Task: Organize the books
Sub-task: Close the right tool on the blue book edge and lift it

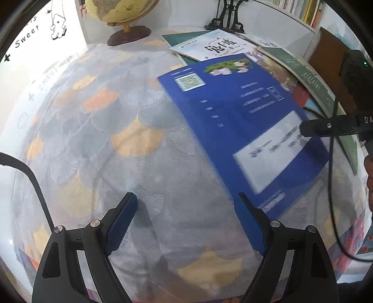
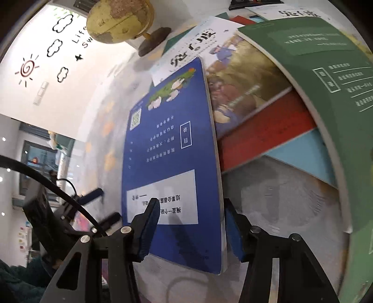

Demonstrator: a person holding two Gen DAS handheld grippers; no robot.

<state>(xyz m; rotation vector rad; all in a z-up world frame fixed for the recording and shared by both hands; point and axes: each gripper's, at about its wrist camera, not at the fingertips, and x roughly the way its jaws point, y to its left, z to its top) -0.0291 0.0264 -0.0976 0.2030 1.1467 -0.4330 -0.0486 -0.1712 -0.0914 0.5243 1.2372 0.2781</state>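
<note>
Blue book between closing right tongs; left tongs released; globe behind.

Readable words and signs on the wall, the books and the tongs

The wall carries black sticker lettering: "Sweet" reads clearly in the left wrist view, and "Life" above a cut-off "Sw" in the right wrist view, beside drawn clouds, a star and a spiral sun. The blue book bears a QR code, a boxed "目录" seen upside down, and lines of white Chinese print too blurred to read; its white panel holds dark Chinese text, also unclear. The green book shows a boxed "目录" with blurred lines beside it. The white book has large brush characters, not legible. The right tongs show "DA" at the frame edge
</note>
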